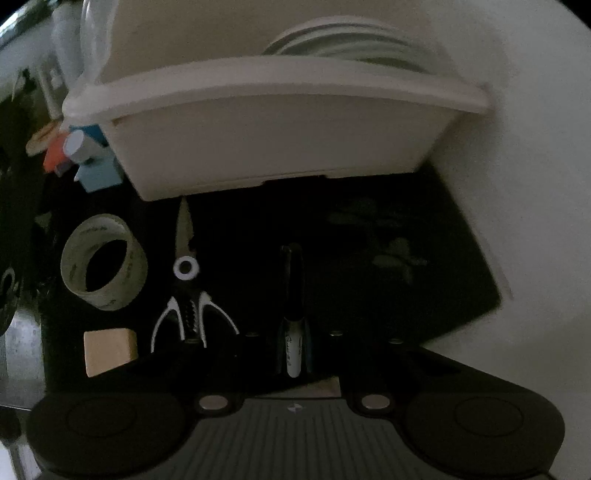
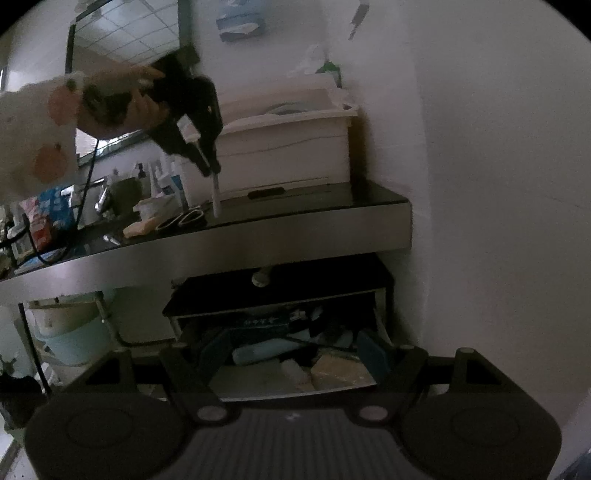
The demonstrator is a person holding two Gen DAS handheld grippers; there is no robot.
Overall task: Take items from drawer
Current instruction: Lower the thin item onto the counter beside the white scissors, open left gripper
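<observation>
Open claw (image 2: 291, 354) over cluttered drawer (image 2: 280, 332)

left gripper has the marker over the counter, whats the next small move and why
Probably lower the left gripper a touch and open it: the marker hangs tip-down just above the counter, beside the scissors already laid out.

Both pictures are dim and grainy, with dark rounded corners from the fisheye lens. In the left wrist view the black worktop (image 1: 388, 258) is almost lost in shadow, while the white bin (image 1: 273, 144) looks pale and soft. In the right wrist view the window (image 2: 125, 33) gives the only light; the open drawer (image 2: 280, 343) stays murky and blurred, and straight edges bend.
</observation>
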